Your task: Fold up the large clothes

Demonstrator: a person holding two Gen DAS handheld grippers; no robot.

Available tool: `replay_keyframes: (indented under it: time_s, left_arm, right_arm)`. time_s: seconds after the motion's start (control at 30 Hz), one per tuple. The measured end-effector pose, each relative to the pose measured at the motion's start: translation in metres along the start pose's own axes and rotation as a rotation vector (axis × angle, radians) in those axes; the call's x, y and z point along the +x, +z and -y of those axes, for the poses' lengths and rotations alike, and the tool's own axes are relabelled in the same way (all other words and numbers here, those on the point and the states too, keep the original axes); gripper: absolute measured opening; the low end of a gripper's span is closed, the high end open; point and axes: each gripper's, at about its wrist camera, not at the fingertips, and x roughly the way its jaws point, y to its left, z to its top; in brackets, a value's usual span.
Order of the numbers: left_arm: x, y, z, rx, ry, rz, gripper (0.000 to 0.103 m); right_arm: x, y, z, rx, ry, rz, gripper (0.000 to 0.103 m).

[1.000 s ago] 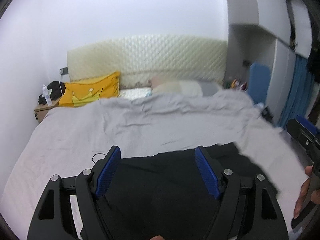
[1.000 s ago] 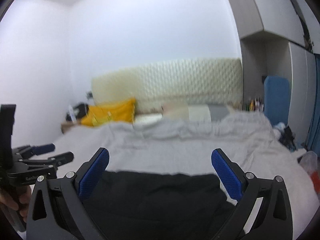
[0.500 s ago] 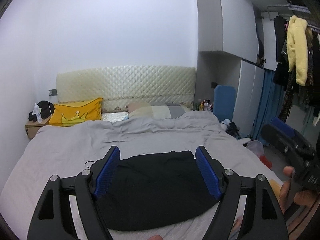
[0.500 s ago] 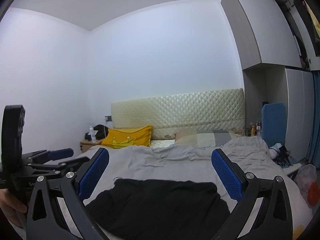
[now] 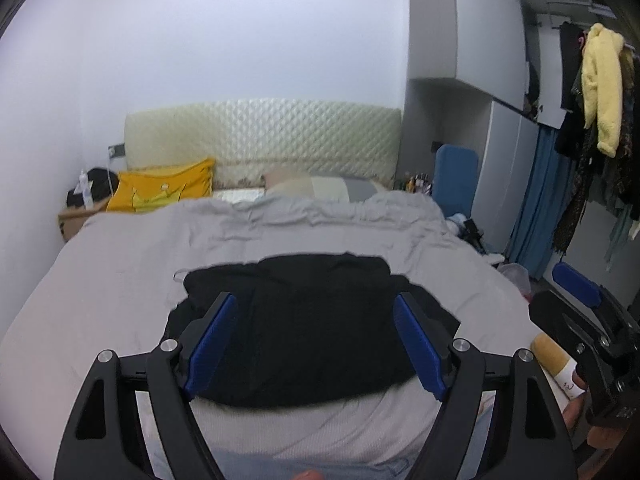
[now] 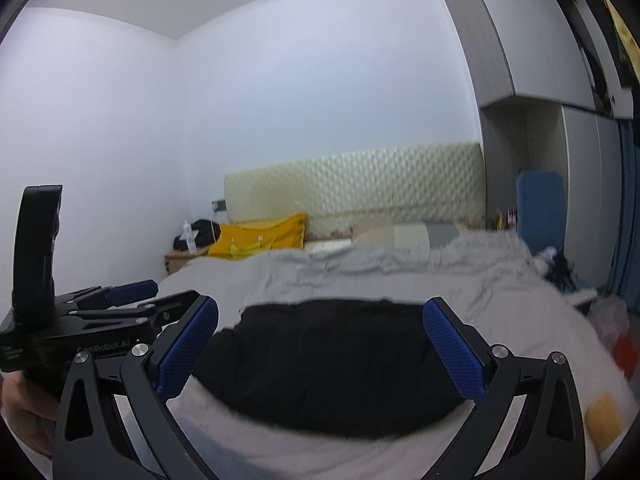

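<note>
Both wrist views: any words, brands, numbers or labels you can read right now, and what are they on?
"GenRobot.AI": raised letters on the body of the left gripper, right wrist view, faint.
Dark mark on the white label of the tan tube at the bed's edge: too small to read.
Bottles by the headboard: blurred, unreadable.
Nothing else carries text.

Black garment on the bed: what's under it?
The black garment lies flat on the grey duvet, which shows on all sides. Anything directly beneath the fabric is covered.
</note>
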Motion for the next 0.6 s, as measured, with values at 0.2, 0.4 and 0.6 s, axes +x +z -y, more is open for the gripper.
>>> replay_keyframes:
  time_s: [0.2, 0.4, 0.6]
  left_arm:
    - [0.016, -0.025, -0.008, -0.013, 0.023, -0.063, 0.081]
    - [0.029, -0.041, -0.021, -0.042, 0.043, -0.107, 0.081]
    - [0.038, -0.048, -0.025, -0.052, 0.045, -0.127, 0.081]
  right_arm:
    - [0.005, -0.030, -0.001, 0.025, -0.016, -0.069, 0.103]
    - [0.015, -0.053, 0.001, 0.023, -0.043, -0.120, 0.103]
    - [0.020, -0.062, 0.005, 0.031, -0.061, -0.131, 0.103]
